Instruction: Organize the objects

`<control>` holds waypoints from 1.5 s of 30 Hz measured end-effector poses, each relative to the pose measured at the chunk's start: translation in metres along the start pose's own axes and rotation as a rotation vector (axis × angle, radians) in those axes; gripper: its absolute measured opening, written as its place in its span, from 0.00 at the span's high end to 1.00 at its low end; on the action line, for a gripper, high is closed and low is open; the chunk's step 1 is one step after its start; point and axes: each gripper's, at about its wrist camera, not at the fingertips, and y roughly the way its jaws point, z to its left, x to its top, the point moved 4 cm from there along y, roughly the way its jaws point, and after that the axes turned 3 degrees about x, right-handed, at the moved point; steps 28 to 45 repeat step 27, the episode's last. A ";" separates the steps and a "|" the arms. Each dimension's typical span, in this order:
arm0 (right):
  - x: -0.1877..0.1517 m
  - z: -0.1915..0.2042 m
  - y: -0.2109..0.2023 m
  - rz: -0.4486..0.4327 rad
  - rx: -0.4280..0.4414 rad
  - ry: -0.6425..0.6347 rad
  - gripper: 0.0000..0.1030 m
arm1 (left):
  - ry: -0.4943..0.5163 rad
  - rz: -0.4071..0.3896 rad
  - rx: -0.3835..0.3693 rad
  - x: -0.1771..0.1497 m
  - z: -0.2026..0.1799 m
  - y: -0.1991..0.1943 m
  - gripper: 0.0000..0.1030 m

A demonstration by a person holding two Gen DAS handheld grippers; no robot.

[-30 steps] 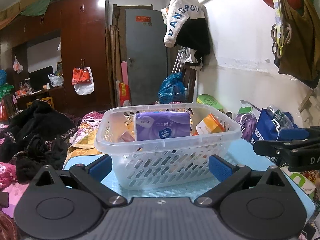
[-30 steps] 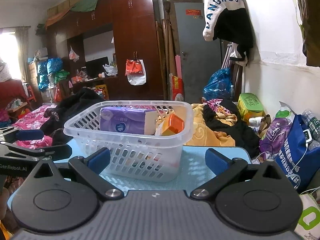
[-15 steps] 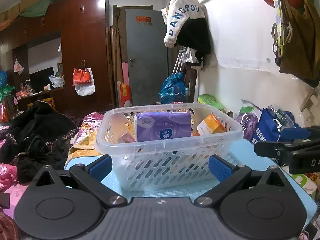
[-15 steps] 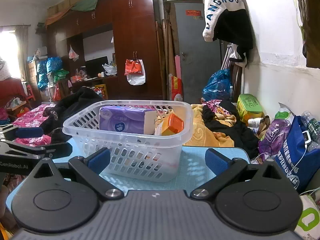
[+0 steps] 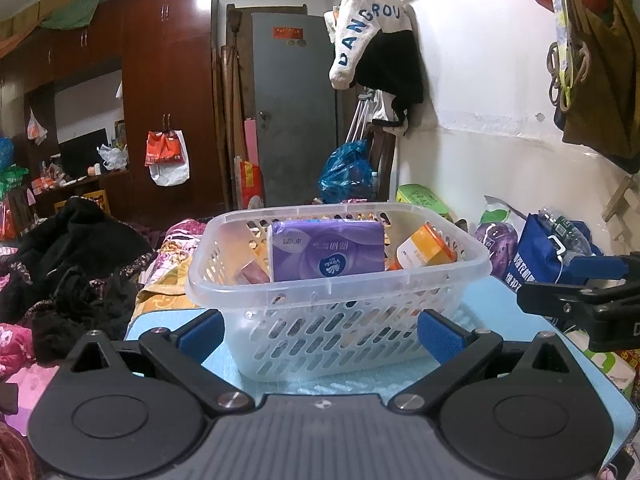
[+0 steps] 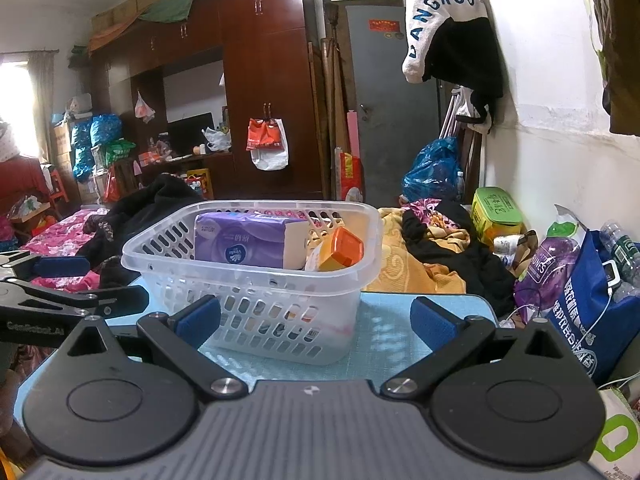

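Left tool (image 5: 320, 330) unmoved, spread, basket (image 5: 336, 280) seemingly unshifted

The basket (image 5: 336, 280) wall hides the lower half of the tissue pack (image 5: 326, 250) and most of the orange box (image 5: 426, 248). A pinkish item (image 5: 251, 273) beside the pack is too blurred to identify. The right claw (image 5: 576, 284) is cut off by the left view's edge.

White hanging garment (image 5: 366, 32) showing blue letters "DANGROU". Purple tissue pack (image 5: 326, 250) in basket carrying "Vinda" logo. Left tongs' arm (image 6: 36, 326) reading "GenRobot.AI", partly blurred. Other print too small.
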 end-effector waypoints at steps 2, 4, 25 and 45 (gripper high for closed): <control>0.000 0.000 0.000 0.001 -0.002 -0.002 0.00 | 0.000 0.004 0.000 0.000 0.000 0.002 0.00; -0.001 -0.001 0.000 0.002 -0.003 -0.004 0.00 | 0.000 0.004 0.000 0.000 -0.001 0.002 0.00; -0.003 0.000 0.001 0.005 -0.004 -0.009 0.00 | 0.029 -0.015 -0.004 -0.002 -0.015 0.005 0.00; -0.003 0.000 0.001 0.004 -0.004 -0.009 0.00 | 0.030 -0.021 0.002 -0.001 -0.016 0.005 0.00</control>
